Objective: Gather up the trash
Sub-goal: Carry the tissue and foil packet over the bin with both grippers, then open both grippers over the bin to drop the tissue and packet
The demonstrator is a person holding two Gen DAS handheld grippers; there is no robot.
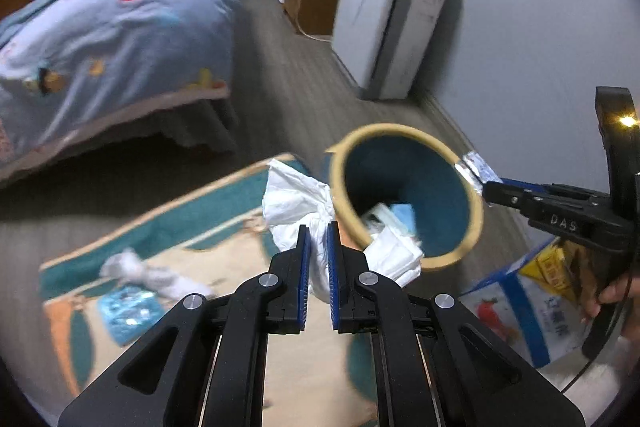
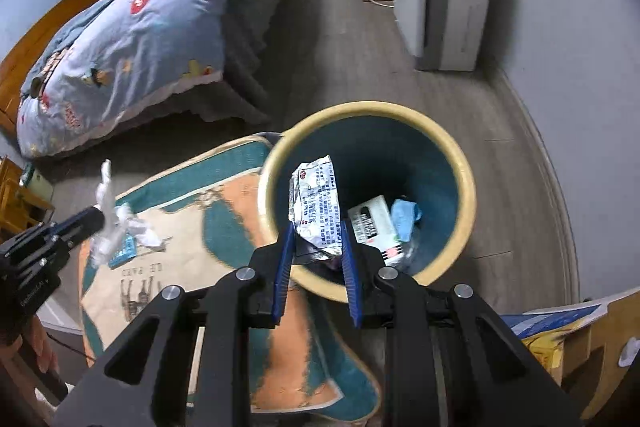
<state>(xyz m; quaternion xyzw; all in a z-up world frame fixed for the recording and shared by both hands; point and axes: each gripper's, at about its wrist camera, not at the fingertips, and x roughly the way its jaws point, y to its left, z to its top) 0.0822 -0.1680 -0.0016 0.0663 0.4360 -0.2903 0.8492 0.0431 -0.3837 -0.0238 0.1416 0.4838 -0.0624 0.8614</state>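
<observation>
My right gripper (image 2: 316, 231) is clamped on a silver wrapper (image 2: 316, 203) and hangs right over the mouth of the bin (image 2: 466, 183), while my left gripper (image 1: 318, 239) is pinched tight on a crumpled white tissue (image 1: 298, 203) just beside the bin's rim, above the rug (image 1: 160, 227). The bin already holds a small box (image 2: 374, 223) and something blue, so part of the job looks done. What I judge is left: drop these two pieces in, then fetch the white wad (image 1: 140, 269) and the blue packet (image 1: 126, 311) lying on the rug.
</observation>
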